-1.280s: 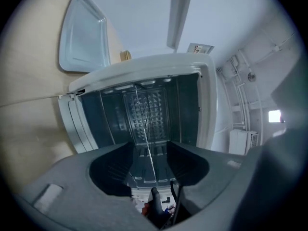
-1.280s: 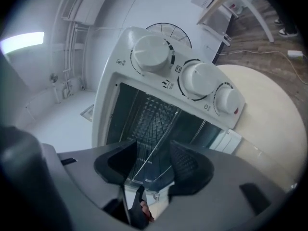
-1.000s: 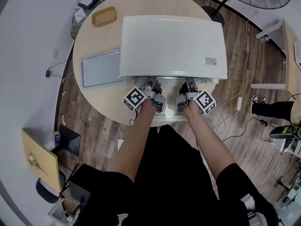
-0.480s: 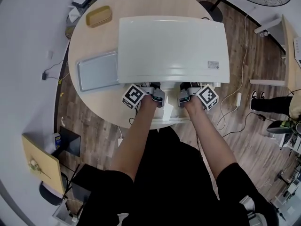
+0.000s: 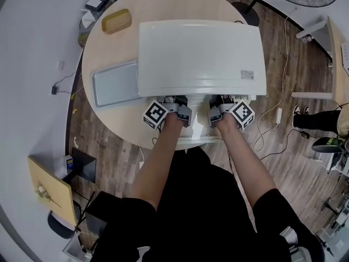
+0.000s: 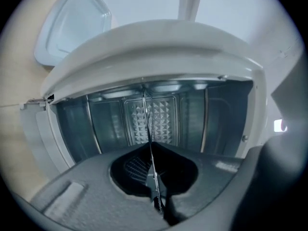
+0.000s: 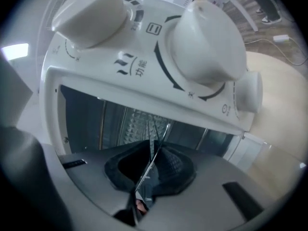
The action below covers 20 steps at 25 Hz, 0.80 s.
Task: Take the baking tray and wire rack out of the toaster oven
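Observation:
The white toaster oven (image 5: 202,51) stands on the round wooden table (image 5: 109,119) with its door (image 5: 193,140) folded down toward me. The grey baking tray (image 5: 114,83) lies on the table left of the oven and shows as the baking tray (image 6: 72,23) in the left gripper view. My left gripper (image 5: 173,100) and right gripper (image 5: 221,100) both reach into the oven's mouth. In each gripper view the wire rack's thin front edge runs between the jaws: wire rack (image 6: 147,121) in the left gripper (image 6: 151,150), wire rack (image 7: 161,134) in the right gripper (image 7: 153,153). Both pairs of jaws have just been closing and now pinch that edge.
A yellow dish (image 5: 117,19) sits at the table's far left edge. The oven's control knobs (image 7: 207,42) loom over the right gripper. A cable (image 5: 275,119) trails on the wooden floor at the right. My legs stand close against the table's near edge.
Both grippers have moved a little further into the oven's mouth, the left one more. Their fingers, seen spread a second ago, are now tucked under the oven's front edge.

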Tool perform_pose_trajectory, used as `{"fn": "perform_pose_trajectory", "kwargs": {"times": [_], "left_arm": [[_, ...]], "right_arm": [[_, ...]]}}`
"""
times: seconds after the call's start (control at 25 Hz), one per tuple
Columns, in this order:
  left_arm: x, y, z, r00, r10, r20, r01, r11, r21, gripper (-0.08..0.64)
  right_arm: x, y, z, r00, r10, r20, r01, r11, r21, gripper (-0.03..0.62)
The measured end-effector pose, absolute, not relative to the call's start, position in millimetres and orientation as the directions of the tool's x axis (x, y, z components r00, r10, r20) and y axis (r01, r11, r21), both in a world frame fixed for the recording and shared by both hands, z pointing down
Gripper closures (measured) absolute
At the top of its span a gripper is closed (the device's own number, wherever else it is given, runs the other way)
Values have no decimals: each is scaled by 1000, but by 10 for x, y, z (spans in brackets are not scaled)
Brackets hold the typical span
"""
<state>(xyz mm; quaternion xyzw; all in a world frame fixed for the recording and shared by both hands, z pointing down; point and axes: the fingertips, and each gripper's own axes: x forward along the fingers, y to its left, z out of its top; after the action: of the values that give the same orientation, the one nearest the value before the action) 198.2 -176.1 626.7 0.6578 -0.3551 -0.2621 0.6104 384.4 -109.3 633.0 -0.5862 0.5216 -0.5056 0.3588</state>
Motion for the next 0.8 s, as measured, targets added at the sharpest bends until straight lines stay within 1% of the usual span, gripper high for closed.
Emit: {"fn": "perform_pose_trajectory", "kwargs": {"times": [0.28, 0.8], "left_arm": [[1926, -1494, 6247, 635, -768, 84, -169, -32, 985, 543], [1751, -776, 6191, 653, -755, 63, -158, -54, 986, 543]], "right_arm": [[3769, -817, 6330, -64, -976, 209, -192, -194, -962, 577], [3573, -121, 6266, -138, -978, 156, -206, -125, -970, 588]]}}
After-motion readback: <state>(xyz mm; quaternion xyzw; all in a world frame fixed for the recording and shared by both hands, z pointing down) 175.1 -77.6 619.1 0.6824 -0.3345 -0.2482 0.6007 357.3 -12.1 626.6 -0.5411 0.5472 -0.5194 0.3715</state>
